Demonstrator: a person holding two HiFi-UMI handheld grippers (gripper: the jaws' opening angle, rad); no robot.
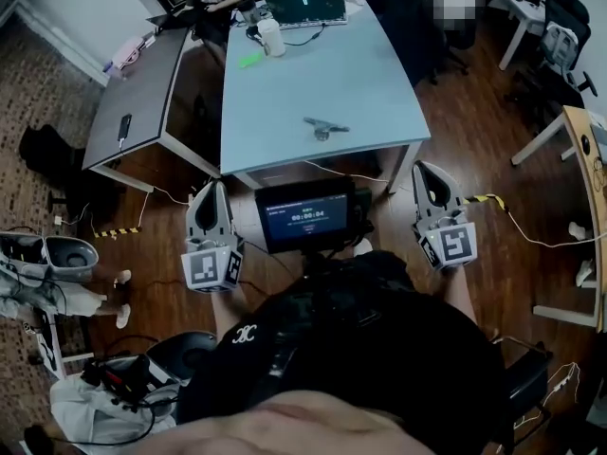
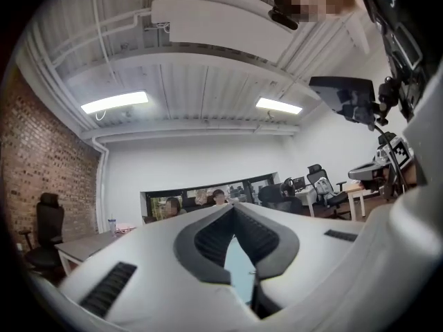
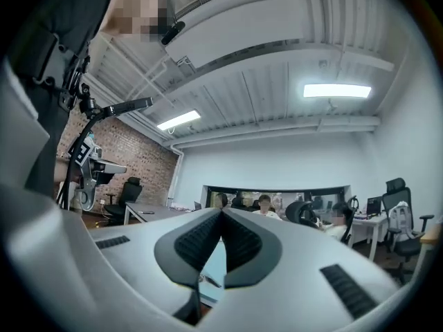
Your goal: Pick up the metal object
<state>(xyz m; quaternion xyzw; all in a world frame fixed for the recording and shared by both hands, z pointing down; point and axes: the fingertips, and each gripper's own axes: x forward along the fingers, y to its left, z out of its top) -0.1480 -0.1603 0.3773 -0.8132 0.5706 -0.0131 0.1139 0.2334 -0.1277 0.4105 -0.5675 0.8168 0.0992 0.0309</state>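
The metal object (image 1: 325,127), a small grey piece with a flat bar across the top, lies near the middle of the light blue table (image 1: 285,102). Both grippers hang short of the table's near edge, apart from it. My left gripper (image 1: 211,188) is at the lower left and points at the table with its jaws shut and nothing between them. At the lower right, my right gripper (image 1: 426,167) is also shut and holds nothing. In the left gripper view the left gripper's tips (image 2: 232,207) meet. The right gripper's tips (image 3: 221,213) meet too, with a sliver of the metal object (image 3: 210,279) showing below them.
A small screen (image 1: 305,214) on my chest rig sits between the grippers. At the table's far end are a white cup (image 1: 271,36), a green item (image 1: 249,60) and a dark mat (image 1: 305,6), with people seated beyond. A grey table (image 1: 142,83) stands left, a wooden one (image 1: 586,159) right.
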